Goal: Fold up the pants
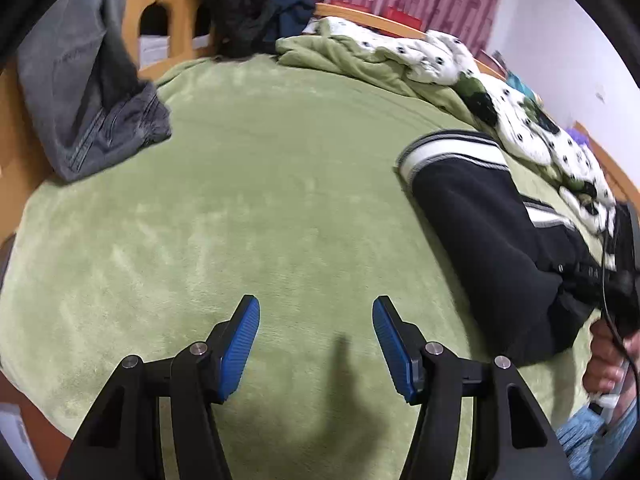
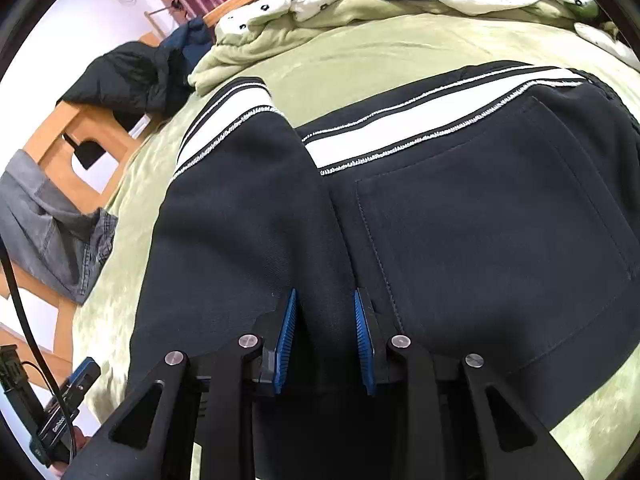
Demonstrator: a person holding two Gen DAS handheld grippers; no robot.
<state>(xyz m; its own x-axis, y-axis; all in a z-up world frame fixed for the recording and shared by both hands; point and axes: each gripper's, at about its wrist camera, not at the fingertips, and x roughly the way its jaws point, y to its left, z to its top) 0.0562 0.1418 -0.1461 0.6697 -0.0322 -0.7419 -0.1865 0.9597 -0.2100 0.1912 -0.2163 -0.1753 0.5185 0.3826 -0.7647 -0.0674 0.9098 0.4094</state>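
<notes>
Both right gripper (image 2: 325, 332) pads seemingly pinch the pants (image 2: 460, 220) edge.

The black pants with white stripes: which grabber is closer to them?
Right. The right gripper is pinching the black pants; the left gripper hangs open over bare green blanket beside them.

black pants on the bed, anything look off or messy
Not damaged, just untidy: the black pants lie doubled over on the green blanket, white-striped edges misaligned. The right gripper pinches a bunched ridge of them; the left gripper is open, empty.
</notes>
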